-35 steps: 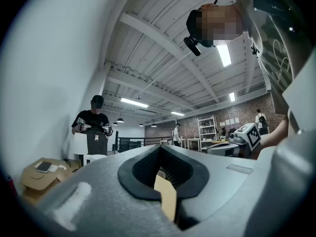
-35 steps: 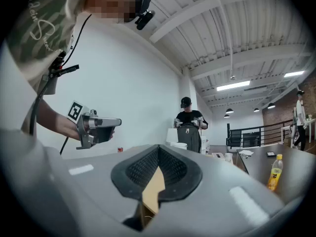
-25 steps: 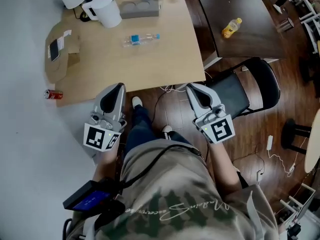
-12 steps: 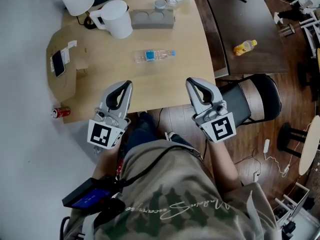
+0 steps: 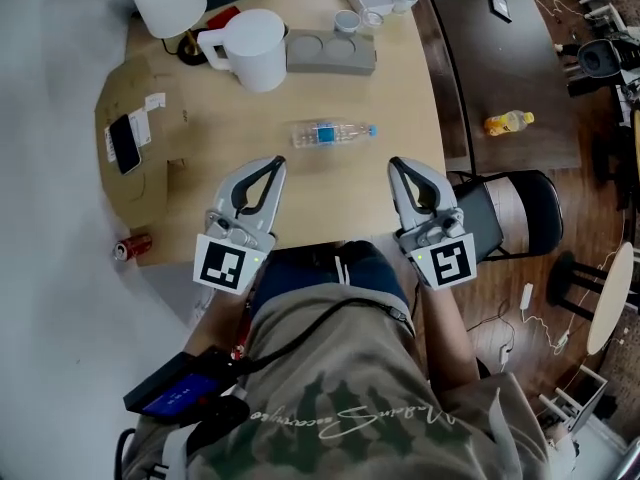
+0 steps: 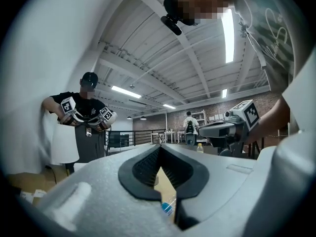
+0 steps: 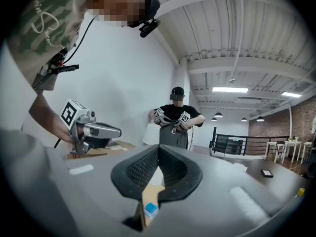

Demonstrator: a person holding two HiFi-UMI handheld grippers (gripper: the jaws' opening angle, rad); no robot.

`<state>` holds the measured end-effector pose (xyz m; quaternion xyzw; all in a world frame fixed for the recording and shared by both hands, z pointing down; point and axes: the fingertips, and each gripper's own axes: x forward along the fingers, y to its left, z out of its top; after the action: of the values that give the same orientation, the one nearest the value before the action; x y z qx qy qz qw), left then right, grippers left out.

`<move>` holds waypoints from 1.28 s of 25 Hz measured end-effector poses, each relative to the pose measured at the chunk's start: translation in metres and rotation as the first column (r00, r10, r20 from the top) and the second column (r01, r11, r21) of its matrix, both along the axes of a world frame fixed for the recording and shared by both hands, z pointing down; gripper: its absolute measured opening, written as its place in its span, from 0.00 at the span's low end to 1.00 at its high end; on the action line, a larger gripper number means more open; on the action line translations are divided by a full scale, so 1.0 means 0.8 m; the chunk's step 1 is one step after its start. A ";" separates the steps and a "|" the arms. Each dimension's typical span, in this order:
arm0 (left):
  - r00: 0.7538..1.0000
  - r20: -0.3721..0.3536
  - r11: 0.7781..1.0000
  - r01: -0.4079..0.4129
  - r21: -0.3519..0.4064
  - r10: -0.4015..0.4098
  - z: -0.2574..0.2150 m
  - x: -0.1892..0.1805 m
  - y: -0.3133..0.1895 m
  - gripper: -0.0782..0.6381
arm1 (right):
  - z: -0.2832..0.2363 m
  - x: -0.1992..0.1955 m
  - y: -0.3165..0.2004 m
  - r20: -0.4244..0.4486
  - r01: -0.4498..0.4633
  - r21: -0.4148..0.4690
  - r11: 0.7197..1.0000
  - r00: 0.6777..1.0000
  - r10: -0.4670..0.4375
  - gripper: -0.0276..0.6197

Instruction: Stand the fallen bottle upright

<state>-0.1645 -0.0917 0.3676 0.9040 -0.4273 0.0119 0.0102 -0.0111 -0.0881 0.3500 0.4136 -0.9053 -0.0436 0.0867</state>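
Observation:
A clear plastic bottle (image 5: 330, 132) with a blue label lies on its side on the light wooden table (image 5: 400, 98), cap toward the right. My left gripper (image 5: 275, 162) hovers over the table's near edge, below and left of the bottle, jaws shut and empty. My right gripper (image 5: 397, 164) is level with it, below and right of the bottle, also shut on nothing. In the left gripper view the jaws (image 6: 160, 151) meet at the tips, and the blue label (image 6: 168, 207) peeks beneath them. The right gripper view shows the same closed jaws (image 7: 159, 151) and label (image 7: 149, 210).
Behind the bottle stand a white pitcher (image 5: 255, 48), a grey holder (image 5: 330, 53) and small cups. A phone (image 5: 123, 146) lies on cardboard at the left. A red can (image 5: 132, 247) is on the floor. A black chair (image 5: 510, 208) and a dark table with a yellow bottle (image 5: 508, 122) are right. Another person (image 6: 84, 120) stands across the table.
Both grippers have moved forward from above the floor to over the table's near edge, closer to the lying bottle. Their jaws stayed shut.

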 end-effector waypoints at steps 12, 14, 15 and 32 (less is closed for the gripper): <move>0.965 0.240 0.994 -0.088 -0.063 0.101 0.072 0.090 -0.034 0.11 | 0.004 0.040 -0.065 0.081 0.078 0.006 0.997 0.994 -0.078 0.05; 0.942 0.285 0.982 -0.152 -0.112 0.178 0.096 0.114 -0.040 0.11 | 0.007 0.047 -0.073 0.094 0.104 0.004 0.995 0.990 -0.104 0.05; 0.927 0.310 0.975 -0.177 -0.135 0.211 0.107 0.124 -0.044 0.11 | 0.008 0.049 -0.077 0.105 0.118 0.002 0.993 0.988 -0.118 0.05; 0.615 0.569 0.821 -0.259 -0.508 0.546 0.254 0.218 -0.100 0.52 | 0.056 0.136 -0.134 0.125 0.118 -0.076 0.990 0.986 -0.108 0.05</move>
<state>0.0102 -0.1715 0.5709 0.8851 -0.1693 0.4330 0.0197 0.0974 -0.1954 0.3944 0.3594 -0.9319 0.0141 0.0463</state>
